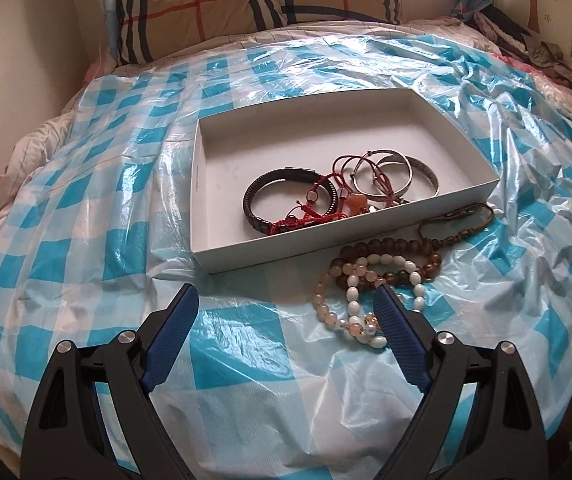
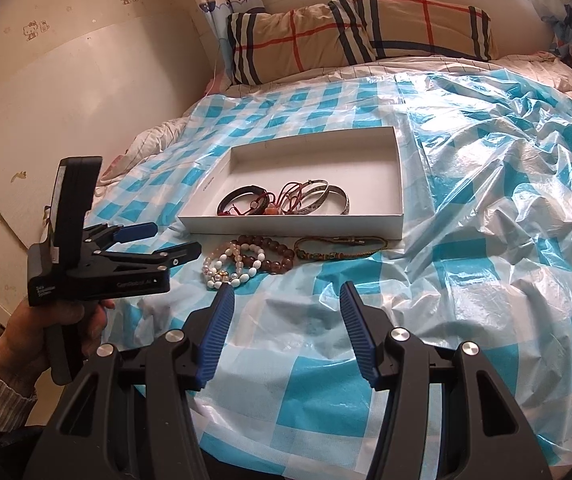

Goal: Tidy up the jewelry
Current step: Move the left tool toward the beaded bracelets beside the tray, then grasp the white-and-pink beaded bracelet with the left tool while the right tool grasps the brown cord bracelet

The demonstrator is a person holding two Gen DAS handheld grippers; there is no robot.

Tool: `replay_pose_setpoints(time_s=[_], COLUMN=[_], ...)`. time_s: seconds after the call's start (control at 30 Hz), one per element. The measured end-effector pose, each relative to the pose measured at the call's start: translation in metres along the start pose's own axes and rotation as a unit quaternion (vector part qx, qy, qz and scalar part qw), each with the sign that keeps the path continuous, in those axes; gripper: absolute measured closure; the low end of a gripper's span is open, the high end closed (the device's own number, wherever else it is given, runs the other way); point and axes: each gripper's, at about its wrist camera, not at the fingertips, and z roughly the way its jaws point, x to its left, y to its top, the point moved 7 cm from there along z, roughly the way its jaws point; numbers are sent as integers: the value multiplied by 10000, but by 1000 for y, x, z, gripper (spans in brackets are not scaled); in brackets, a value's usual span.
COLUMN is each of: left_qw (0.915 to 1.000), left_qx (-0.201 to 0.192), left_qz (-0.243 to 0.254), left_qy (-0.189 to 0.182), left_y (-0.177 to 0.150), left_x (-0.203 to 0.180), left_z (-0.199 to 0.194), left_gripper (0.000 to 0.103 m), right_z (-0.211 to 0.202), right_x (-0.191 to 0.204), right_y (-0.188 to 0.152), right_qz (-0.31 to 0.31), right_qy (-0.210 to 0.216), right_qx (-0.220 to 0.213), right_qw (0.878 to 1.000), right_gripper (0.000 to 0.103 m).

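Right wrist view alone shows my left gripper [image 2: 165,242] from the side, held in my hand [image 2: 65,320], its fingers released and empty. Left wrist view brings the bead bracelets [image 1: 370,280] close: glossy round brown beads and oval white ones, lying on the crinkled blue-checked plastic sheet [image 1: 85,208] over the bed, just in front of the shallow white cardboard box [image 1: 221,246]. Inside it lie a braided dark band [image 1: 253,196], red cords [image 1: 310,216] and silver bangles [image 1: 414,176]. My right gripper [image 2: 283,292] fingers stand apart, grasping nothing.
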Motion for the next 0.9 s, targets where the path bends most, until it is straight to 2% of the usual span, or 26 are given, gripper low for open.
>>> replay_pose_setpoints(time_s=[0.13,0.2,0.33,0.5,0.6,0.67,0.8,0.87,0.9], left_qw=[9986,9979,9978,9938,9948,9965,9976,9972,9969], left_qx=[328,430,477,627,581,381,43,43,102], left_qz=[279,399,420,864,775,690,687,751,768], left_qy=[307,265,163,326,311,264,103,-3,-112], left_y=[-6,-14,-24,-36,-34,-27,-11,-7,-8], left_x=[3,2,6,12,17,17,2,-7,-12], left_z=[22,25,16,0,-7,-9,-3,7,13], left_gripper=[18,18,18,18,18,18,18,19,25], right_z=[6,7,9,8,11,15,30,44,52], right_x=[0,0,6,12,13,14,2,-10,-16], right_y=[0,1,2,4,4,6,21,28,31], right_qz=[3,-10,-67,-148,-158,-260,-527,-606,-630], right_qy=[7,10,37,62,68,14,-384,-567,-634], right_qx=[43,57,64,41,72,86,52,141,210], right_qw=[10000,10000,10000,9999,9998,9996,9979,9964,9958], right_gripper=[49,49,49,47,47,47,47,47,47])
